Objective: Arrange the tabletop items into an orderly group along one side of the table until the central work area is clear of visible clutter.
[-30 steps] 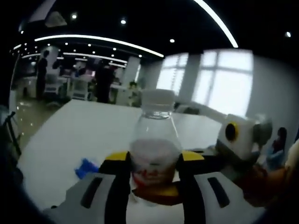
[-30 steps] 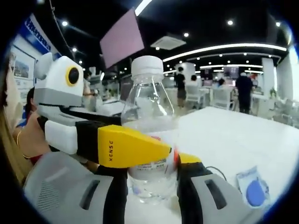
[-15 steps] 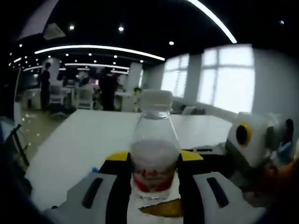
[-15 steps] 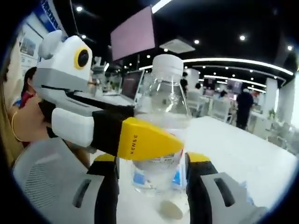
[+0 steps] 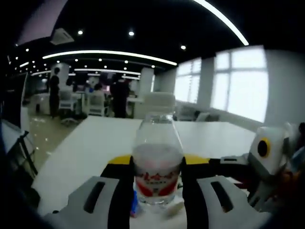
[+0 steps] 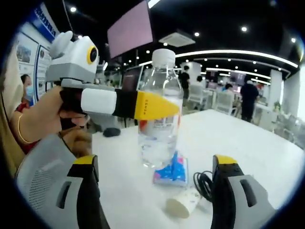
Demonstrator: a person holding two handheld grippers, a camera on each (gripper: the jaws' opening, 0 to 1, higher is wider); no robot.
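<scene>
From my left gripper view, the bottle (image 5: 157,164) hides its own base between the jaws, and its label print is too blurred to read. In my right gripper view, the cable (image 6: 204,183) is partly cut off behind 1 jaw.

bottle (image 5: 157,164) label red, lettering unreadable

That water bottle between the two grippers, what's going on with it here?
A person works with a gripper in each hand over a white table. The left gripper is shut on the clear water bottle, holding it upright above a blue packet. The right gripper stands open, apart from the bottle. A black cable and a small white cup on its side lie nearby.
</scene>
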